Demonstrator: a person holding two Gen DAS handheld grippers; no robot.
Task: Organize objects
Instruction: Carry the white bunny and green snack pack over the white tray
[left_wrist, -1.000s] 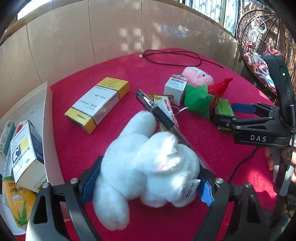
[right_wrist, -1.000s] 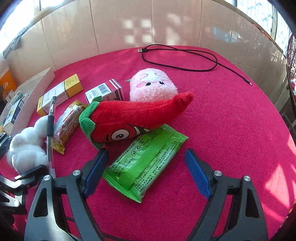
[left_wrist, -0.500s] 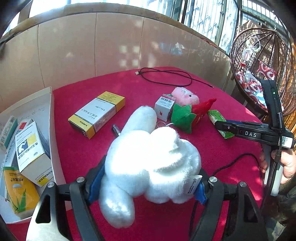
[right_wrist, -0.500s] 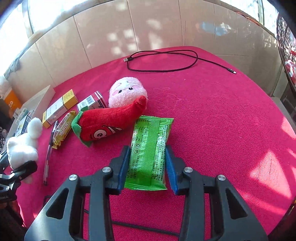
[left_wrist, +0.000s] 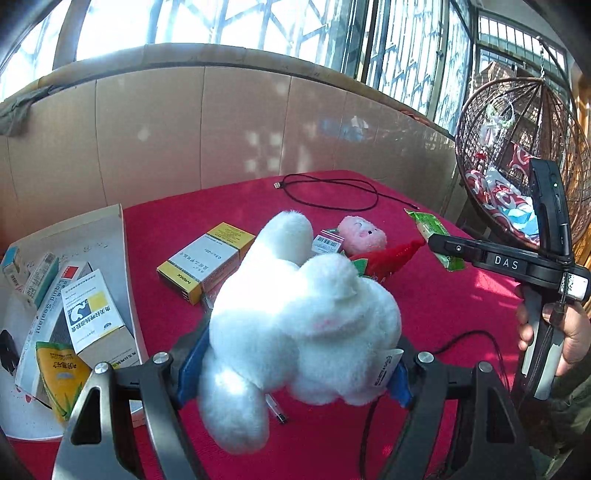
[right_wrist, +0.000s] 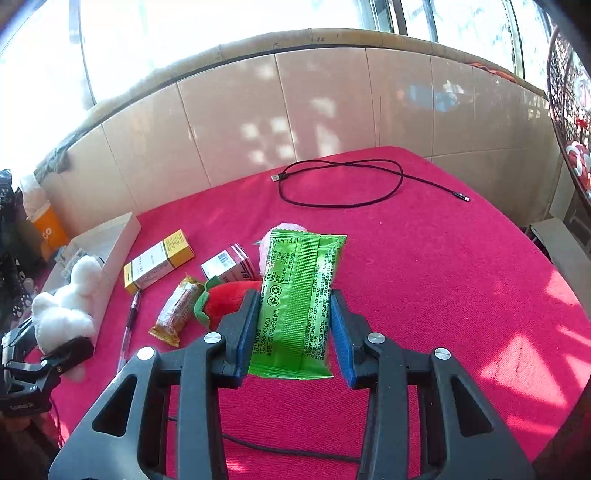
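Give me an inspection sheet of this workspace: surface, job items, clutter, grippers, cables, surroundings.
Surface: red cloth-covered table, sunlit patches.
Job's things: white plush rabbit and green snack packet both held above the table; yellow-and-white box, small barcode box, red chili plush, pink plush, orange snack bar and pen lie on the cloth.
Clutter: open white box at the table's left edge, filled with cartons.
Grippers: left gripper shut on the rabbit; right gripper shut on the packet.
Cables: black USB cable looped at the far side.
Surroundings: cardboard wall, barred windows, hanging wicker chair.
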